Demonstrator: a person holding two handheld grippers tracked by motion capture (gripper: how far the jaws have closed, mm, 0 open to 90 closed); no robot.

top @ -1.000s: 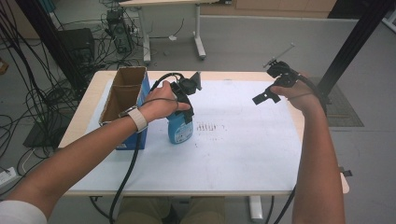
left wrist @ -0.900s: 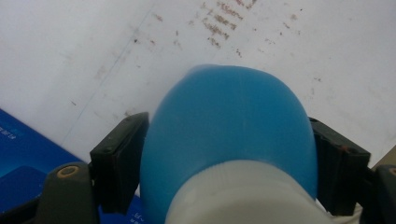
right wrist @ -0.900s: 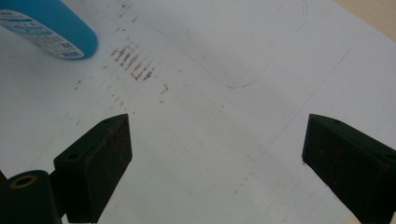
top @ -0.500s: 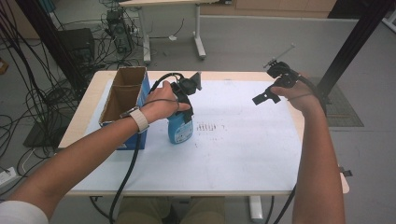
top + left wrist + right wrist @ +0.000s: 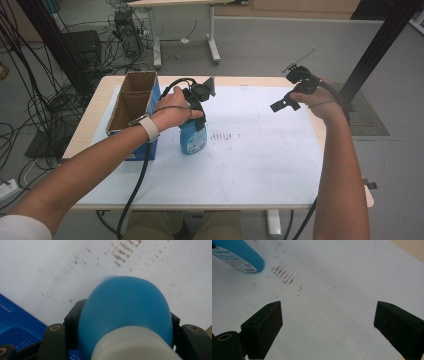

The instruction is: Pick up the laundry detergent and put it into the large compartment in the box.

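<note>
At a white-topped table (image 5: 260, 170) with a pale wooden edge, a person is working with a black two-jaw gripper in each hand. The left gripper (image 5: 196, 107) is clamping a blue plastic bottle with a white cap (image 5: 192, 137), its jaws closed against the bottle's shoulders just below the cap, as the left gripper view is showing from above (image 5: 126, 312). The bottle is standing upright on the table, just beside an open cardboard box with blue printed sides (image 5: 131, 107) that is sitting at the table's left end. A patch of small brown marks (image 5: 225, 136) is lying on the surface just right of the bottle. The right gripper (image 5: 286, 103) is hovering above the table's far right part, well apart from the bottle, its jaws spread wide and holding nothing (image 5: 327, 325).
</note>
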